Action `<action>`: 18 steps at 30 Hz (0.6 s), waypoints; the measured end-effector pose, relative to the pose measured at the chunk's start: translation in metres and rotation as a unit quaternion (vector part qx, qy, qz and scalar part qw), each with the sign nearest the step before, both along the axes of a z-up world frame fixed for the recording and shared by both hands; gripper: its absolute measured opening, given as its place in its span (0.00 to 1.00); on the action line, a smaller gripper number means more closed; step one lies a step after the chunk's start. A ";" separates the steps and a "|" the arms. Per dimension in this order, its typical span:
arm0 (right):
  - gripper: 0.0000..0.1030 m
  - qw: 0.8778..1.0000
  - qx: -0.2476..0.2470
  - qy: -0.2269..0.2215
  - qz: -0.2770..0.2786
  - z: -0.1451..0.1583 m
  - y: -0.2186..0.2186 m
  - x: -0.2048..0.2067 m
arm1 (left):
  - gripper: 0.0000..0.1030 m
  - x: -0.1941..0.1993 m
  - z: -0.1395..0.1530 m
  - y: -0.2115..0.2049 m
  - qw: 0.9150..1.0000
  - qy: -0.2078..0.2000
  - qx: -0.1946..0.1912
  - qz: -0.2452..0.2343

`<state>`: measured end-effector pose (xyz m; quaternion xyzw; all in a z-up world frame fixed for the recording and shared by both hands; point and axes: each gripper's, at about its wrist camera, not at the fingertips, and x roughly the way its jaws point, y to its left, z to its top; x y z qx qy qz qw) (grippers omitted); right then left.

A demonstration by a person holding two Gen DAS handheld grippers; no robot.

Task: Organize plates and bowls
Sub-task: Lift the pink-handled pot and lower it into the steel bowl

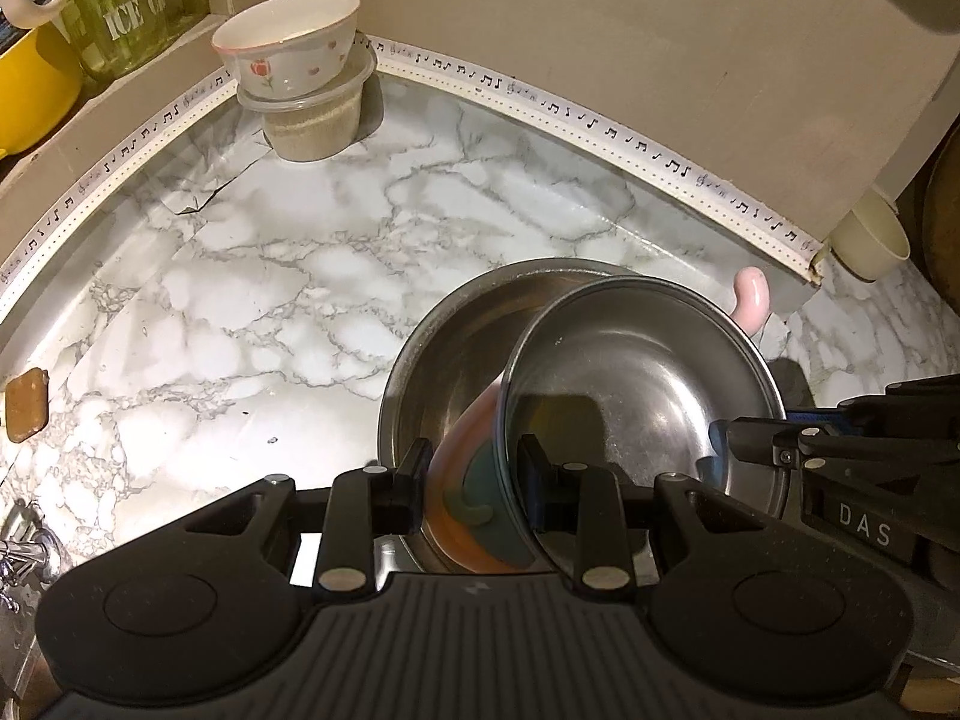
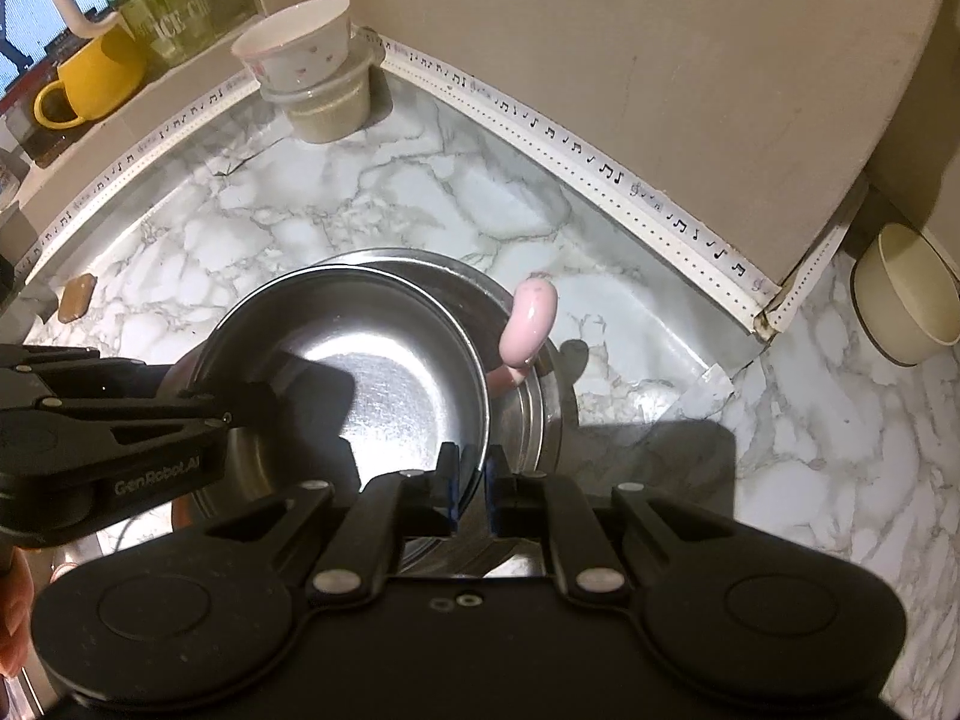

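A smaller steel bowl (image 1: 642, 384) is tilted inside a larger steel bowl (image 1: 444, 360) on the marble counter. A pink cup (image 1: 474, 498) with a pink handle (image 2: 531, 315) lies between them in the larger bowl. My left gripper (image 1: 471, 480) has its fingers around the cup and the small bowl's left rim, half closed. My right gripper (image 2: 474, 480) is shut on the small steel bowl's (image 2: 372, 372) near rim and also shows in the left wrist view (image 1: 744, 450). The larger bowl (image 2: 528, 414) sits under it.
A floral bowl (image 1: 294, 42) sits on a plastic container (image 1: 315, 120) in the back corner. A cream cup (image 2: 906, 294) stands at the right. A yellow mug (image 2: 90, 84) and glass jar (image 1: 126, 0) are on the ledge. A brown sponge piece (image 1: 25, 402) lies left. A tap (image 1: 18, 552) is at lower left.
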<state>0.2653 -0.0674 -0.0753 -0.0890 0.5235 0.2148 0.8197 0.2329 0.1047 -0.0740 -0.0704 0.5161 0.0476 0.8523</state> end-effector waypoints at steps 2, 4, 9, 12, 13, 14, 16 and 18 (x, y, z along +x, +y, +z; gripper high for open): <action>0.09 1.000 -0.001 0.003 -0.001 -0.003 0.001 0.002 | 0.28 0.002 -0.004 -0.001 1.000 0.003 0.004 -0.001; 0.09 1.000 -0.003 0.003 -0.001 -0.006 0.002 0.002 | 0.28 0.003 -0.008 -0.002 1.000 0.003 0.010 -0.003; 0.09 1.000 -0.007 0.003 -0.001 -0.009 0.004 0.003 | 0.28 0.006 -0.011 -0.003 1.000 0.002 0.023 -0.007; 0.09 1.000 -0.007 0.004 0.000 -0.011 0.004 0.003 | 0.28 0.008 -0.011 -0.003 1.000 0.001 0.024 -0.007; 0.09 1.000 -0.005 0.006 -0.002 -0.011 0.003 0.003 | 0.28 0.009 -0.011 -0.003 1.000 0.000 0.025 -0.008; 0.09 1.000 -0.005 0.008 -0.002 -0.012 0.003 0.003 | 0.28 0.009 -0.011 -0.003 1.000 0.001 0.025 -0.007; 0.09 1.000 -0.005 0.014 -0.005 -0.015 0.003 0.003 | 0.28 0.010 -0.011 -0.003 1.000 0.000 0.026 -0.007; 0.10 1.000 -0.004 0.017 -0.006 -0.017 0.003 0.003 | 0.28 0.010 -0.011 -0.003 1.000 0.000 0.026 -0.006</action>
